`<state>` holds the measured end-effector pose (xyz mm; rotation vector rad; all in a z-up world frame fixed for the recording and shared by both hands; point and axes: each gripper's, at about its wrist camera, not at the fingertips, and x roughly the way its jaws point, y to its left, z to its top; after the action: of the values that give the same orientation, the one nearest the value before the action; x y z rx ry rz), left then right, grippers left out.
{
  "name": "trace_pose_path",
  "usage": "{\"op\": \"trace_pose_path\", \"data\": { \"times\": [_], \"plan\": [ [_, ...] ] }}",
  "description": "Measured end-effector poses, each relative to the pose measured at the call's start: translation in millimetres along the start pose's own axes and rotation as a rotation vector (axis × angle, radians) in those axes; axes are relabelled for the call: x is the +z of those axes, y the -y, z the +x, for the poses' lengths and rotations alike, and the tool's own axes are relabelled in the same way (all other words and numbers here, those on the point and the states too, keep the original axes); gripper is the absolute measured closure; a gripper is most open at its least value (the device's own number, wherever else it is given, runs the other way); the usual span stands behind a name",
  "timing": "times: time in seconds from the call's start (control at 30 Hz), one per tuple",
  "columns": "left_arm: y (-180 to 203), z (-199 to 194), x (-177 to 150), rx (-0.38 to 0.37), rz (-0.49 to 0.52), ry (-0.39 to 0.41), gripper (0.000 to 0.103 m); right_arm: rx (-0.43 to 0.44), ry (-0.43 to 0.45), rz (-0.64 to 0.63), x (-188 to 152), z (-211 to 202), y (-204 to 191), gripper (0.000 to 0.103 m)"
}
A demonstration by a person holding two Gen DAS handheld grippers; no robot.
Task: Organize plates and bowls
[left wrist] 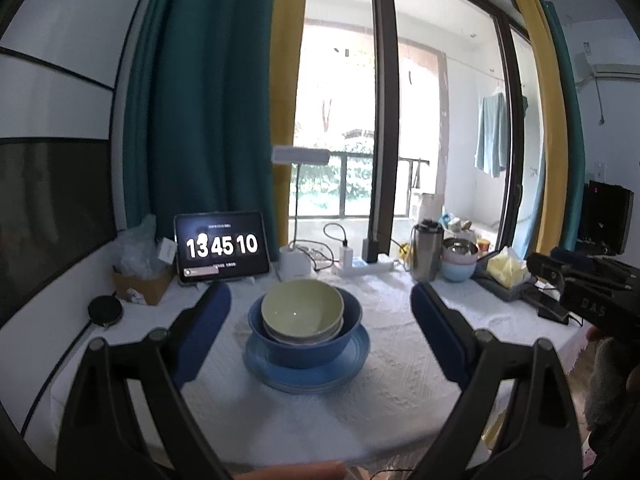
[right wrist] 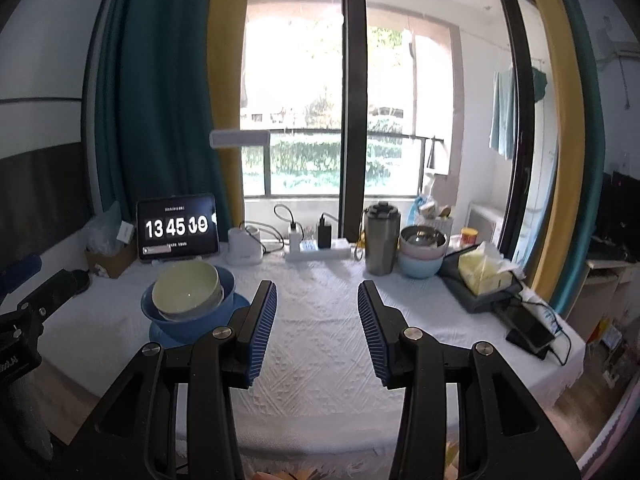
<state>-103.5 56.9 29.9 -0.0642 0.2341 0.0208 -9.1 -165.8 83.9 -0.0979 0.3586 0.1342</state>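
A stack stands on the white tablecloth [left wrist: 320, 420]: a blue plate [left wrist: 280, 372] at the bottom, a deep blue bowl [left wrist: 348, 320] on it, and a pale green bowl [left wrist: 302, 308] nested inside on top of a whitish bowl. My left gripper [left wrist: 320, 294] is open wide, short of the stack, which shows between its blue fingers [left wrist: 208, 312] without touching them. The right wrist view has the same stack [right wrist: 188, 296] at the left. There my right gripper [right wrist: 316, 290] is open over bare cloth with nothing between its pads [right wrist: 266, 320].
Along the back stand a tablet clock [right wrist: 178, 228], a lamp base [right wrist: 244, 248], a power strip [right wrist: 316, 250], a steel tumbler [right wrist: 382, 240] and pink and blue bowls with a steel one [right wrist: 422, 252]. A tissue box [right wrist: 484, 268] and a phone [right wrist: 528, 328] lie right.
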Motion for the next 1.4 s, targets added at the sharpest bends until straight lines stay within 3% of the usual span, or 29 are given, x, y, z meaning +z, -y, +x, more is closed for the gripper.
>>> {"op": "trace_pose_path", "data": {
  "times": [1.4],
  "plan": [
    [-3, 7, -8, 0.001, -0.03, -0.056, 0.01, -0.007, -0.02, 0.002, -4, 3, -5, 0.057]
  ]
}}
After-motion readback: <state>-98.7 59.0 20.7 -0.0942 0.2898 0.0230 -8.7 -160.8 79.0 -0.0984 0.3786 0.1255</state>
